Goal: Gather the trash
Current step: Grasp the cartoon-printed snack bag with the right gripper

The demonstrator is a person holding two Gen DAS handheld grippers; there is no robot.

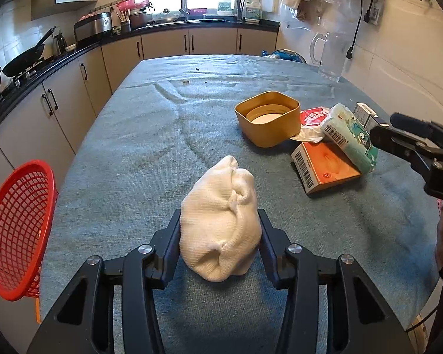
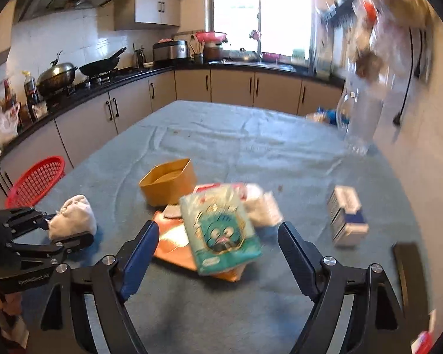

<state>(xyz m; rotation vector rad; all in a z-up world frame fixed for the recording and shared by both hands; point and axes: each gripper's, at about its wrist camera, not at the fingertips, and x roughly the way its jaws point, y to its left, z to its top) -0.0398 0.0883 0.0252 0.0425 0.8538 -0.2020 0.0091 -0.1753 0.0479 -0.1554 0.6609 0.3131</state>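
A crumpled white cloth wad (image 1: 221,227) lies on the blue-grey tablecloth between the fingers of my left gripper (image 1: 220,227), whose jaws sit against its sides. It also shows in the right wrist view (image 2: 73,216). My right gripper (image 2: 218,236) is open above a green tissue pack (image 2: 221,230) that rests on an orange box (image 2: 174,244). The pack (image 1: 351,135) and box (image 1: 325,168) lie at the right of the left wrist view, with my right gripper (image 1: 398,135) beside them. A red mesh basket (image 1: 17,230) hangs off the table's left edge.
A yellow tub (image 1: 267,118) stands mid-table with a red-white wrapper (image 1: 311,124) beside it. A small white-blue carton (image 2: 347,215) sits to the right. A clear pitcher (image 1: 329,54) stands at the far right. Kitchen counters (image 1: 73,53) run along the left and back.
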